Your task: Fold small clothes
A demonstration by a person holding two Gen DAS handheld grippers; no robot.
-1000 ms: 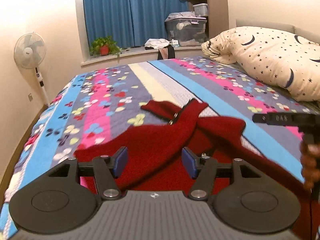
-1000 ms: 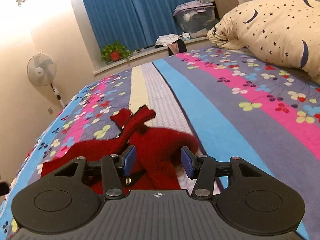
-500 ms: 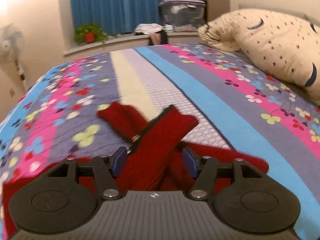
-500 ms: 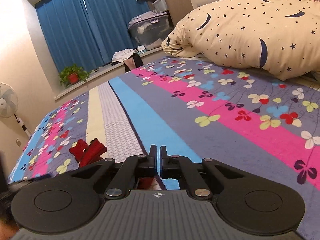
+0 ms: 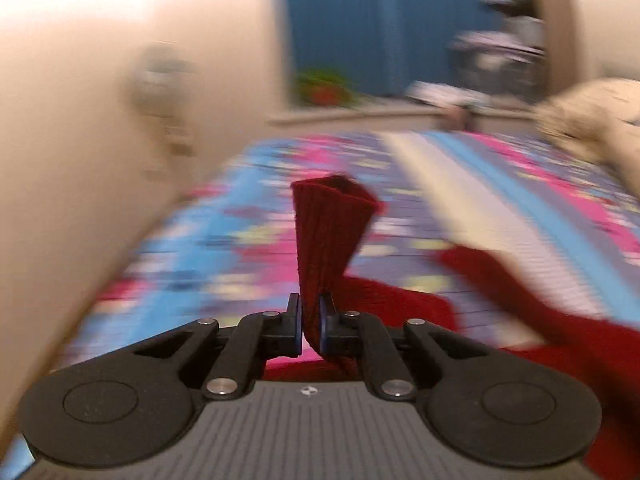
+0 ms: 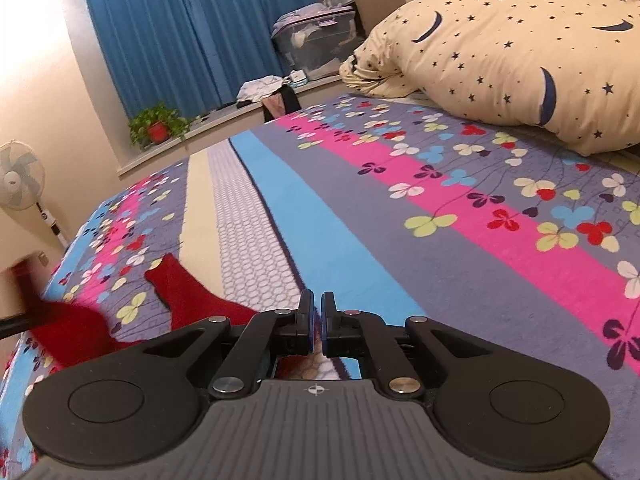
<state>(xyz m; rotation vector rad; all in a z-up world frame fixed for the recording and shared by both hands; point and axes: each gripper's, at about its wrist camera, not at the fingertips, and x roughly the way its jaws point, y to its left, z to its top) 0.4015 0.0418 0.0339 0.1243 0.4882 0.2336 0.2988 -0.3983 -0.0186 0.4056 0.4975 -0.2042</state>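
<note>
My left view is blurred; left gripper (image 5: 310,322) fingers pinch one red knit sleeve (image 5: 328,236). Right gripper (image 6: 317,326) fingers closed; anything pinched there is hidden.

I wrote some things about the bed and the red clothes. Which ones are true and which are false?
1. The left gripper pinches a strip of the red garment. True.
2. The curtains are green. False: they are blue.
3. A potted plant sits on the window ledge. True.
4. The pillow has flowers on it. False: it has moons and stars.
5. The right gripper is wide open. False: its jaws are shut.
</note>
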